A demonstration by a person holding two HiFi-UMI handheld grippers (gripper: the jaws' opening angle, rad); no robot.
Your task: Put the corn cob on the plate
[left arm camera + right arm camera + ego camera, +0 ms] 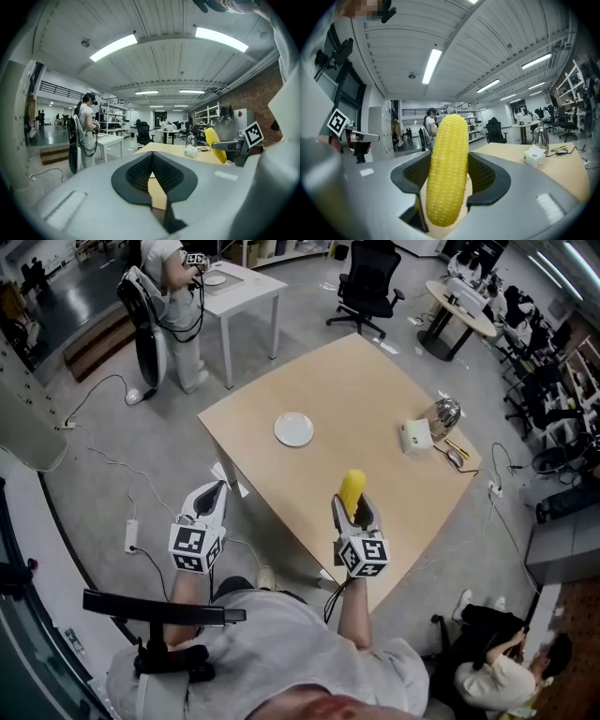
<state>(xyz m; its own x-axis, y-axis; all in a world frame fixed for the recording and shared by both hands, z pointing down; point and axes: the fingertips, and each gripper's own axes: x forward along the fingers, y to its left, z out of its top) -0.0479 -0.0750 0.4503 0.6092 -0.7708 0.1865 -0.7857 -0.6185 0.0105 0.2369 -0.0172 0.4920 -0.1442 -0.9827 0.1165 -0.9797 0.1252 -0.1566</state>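
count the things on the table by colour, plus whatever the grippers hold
white: 2 (round white plate, small white box)
silver: 1 (shiny metal kettle)
yellow: 1 (yellow corn cob, in the right gripper)
total: 4, not counting tiny items by the kettle, too small to tell

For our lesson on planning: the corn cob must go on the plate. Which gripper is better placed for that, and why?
Right. The right gripper clamps the corn cob upright over the table's near edge, with the plate ahead of it. The left gripper is shut, empty, and beside the table.
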